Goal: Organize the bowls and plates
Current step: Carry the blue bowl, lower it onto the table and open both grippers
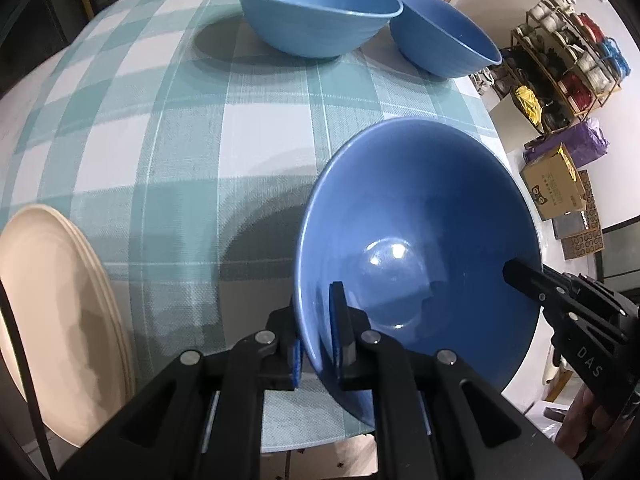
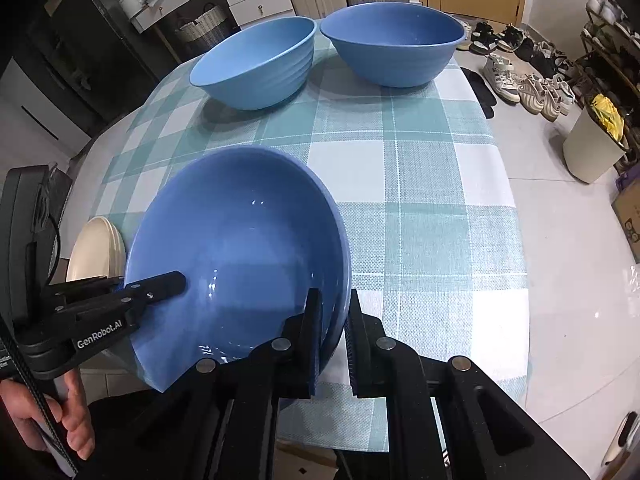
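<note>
**Two Grippers, One Bowl: Rim Grip Over Checked Table**

My left gripper (image 1: 320, 344) and right gripper (image 2: 334, 344) are each clamped narrow on opposite rims of a deep glossy blue bowl (image 1: 416, 240), which sits tilted at lower centre of both views, near the edge of the teal-and-white checked tablecloth (image 1: 180, 128). I judge it rigid, glazed, prob. slippery & breakable; thin rim is the only sensible hold, w/ both sides pinched. Two more matte blue bowls (image 2: 256, 68) (image 2: 394, 44) wait at the top of the frame; cream plate stack (image 1: 52, 304) at lower left.
</note>
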